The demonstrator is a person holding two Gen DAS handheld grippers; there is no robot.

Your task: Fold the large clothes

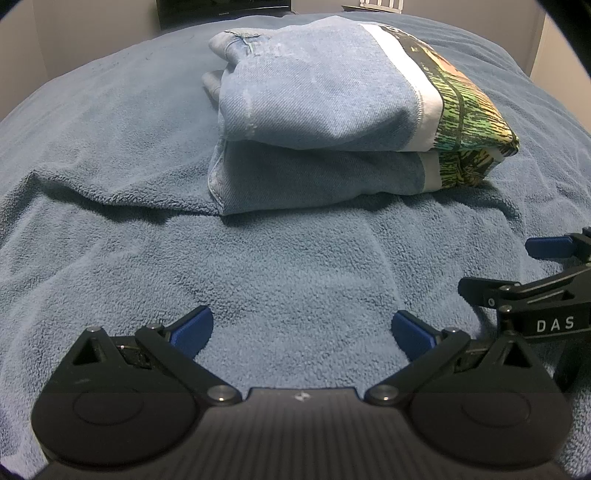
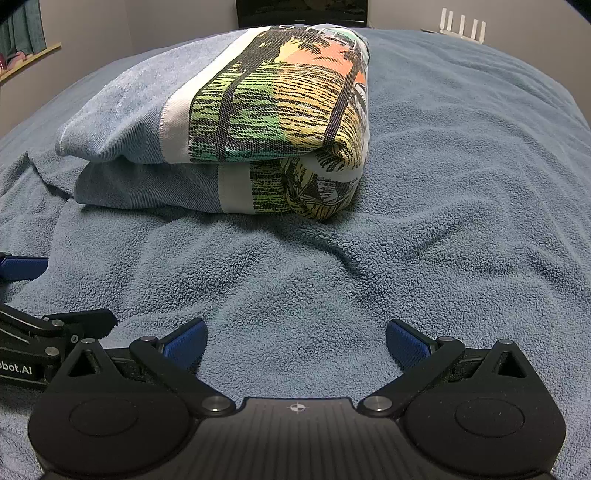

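Sweatshirt [image 1: 317,110], folded, is lying ahead of both grippers' spread, empty fingers [image 1: 194,326]; if nudged, its top layer could be slipping open.

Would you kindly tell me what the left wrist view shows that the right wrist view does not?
Only the left wrist view shows the folded garment's denim-blue sleeve cuffs at its far left end. Only the right wrist view shows the full sunset print, a white router and a wall shelf. Both share the blue terry blanket, the dark screen behind, and both open tools, left and right.
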